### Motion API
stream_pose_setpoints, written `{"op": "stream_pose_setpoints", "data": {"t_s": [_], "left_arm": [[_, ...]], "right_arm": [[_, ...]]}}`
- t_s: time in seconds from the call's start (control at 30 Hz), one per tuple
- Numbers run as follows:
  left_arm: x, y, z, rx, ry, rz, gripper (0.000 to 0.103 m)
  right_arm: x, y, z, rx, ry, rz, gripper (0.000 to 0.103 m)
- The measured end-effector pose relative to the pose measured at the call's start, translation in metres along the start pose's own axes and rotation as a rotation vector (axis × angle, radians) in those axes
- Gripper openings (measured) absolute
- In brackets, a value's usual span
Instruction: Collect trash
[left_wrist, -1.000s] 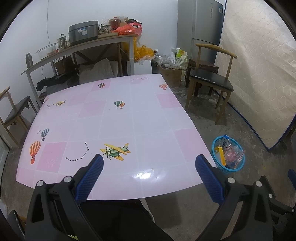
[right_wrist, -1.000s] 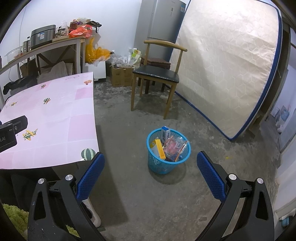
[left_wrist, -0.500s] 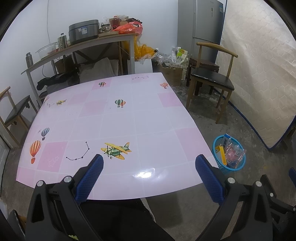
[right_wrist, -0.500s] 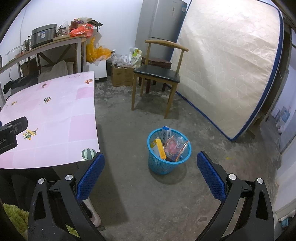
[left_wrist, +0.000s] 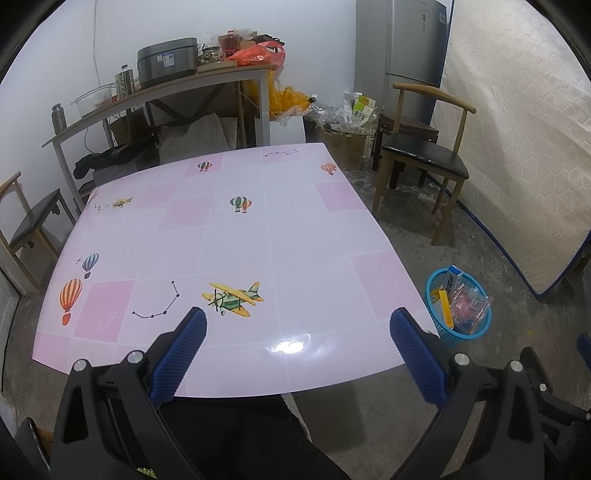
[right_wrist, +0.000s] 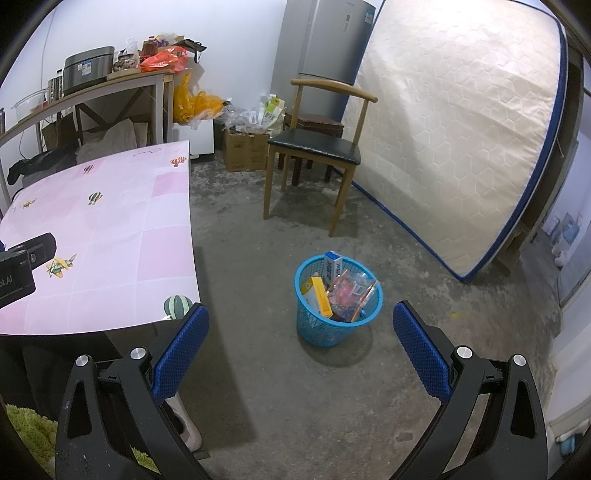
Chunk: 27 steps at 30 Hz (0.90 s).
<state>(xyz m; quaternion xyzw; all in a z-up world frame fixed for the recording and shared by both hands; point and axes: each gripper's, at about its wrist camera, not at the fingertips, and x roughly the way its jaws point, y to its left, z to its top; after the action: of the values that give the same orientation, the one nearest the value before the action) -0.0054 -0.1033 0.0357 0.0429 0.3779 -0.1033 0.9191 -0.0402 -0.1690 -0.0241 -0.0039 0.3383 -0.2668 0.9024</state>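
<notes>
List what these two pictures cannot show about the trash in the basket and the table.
- Blue basket: lower contents hidden by its wall and the yellow box, both views.
- Print on the white-blue box: too small.
- Pink table: near edge behind left gripper fingers.

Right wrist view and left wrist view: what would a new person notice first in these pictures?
The bright blue basket stands on the grey floor right of the table, filled with colourful packets and a yellow box. The pink table, printed with balloons and a plane, carries no loose things. Behind, a large mattress leans upright beside a wooden chair; both tools are open and hold nothing.
</notes>
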Motion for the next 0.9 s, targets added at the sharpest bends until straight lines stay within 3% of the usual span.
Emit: {"op": "stream_pose_setpoints", "data": {"t_s": [0.9], "left_arm": [[0.001, 0.0017, -0.0014, -0.001, 0.007, 0.001, 0.097]], "right_arm": [[0.0004, 0.0005, -0.0001, -0.004, 0.0, 0.002, 0.096]]}}
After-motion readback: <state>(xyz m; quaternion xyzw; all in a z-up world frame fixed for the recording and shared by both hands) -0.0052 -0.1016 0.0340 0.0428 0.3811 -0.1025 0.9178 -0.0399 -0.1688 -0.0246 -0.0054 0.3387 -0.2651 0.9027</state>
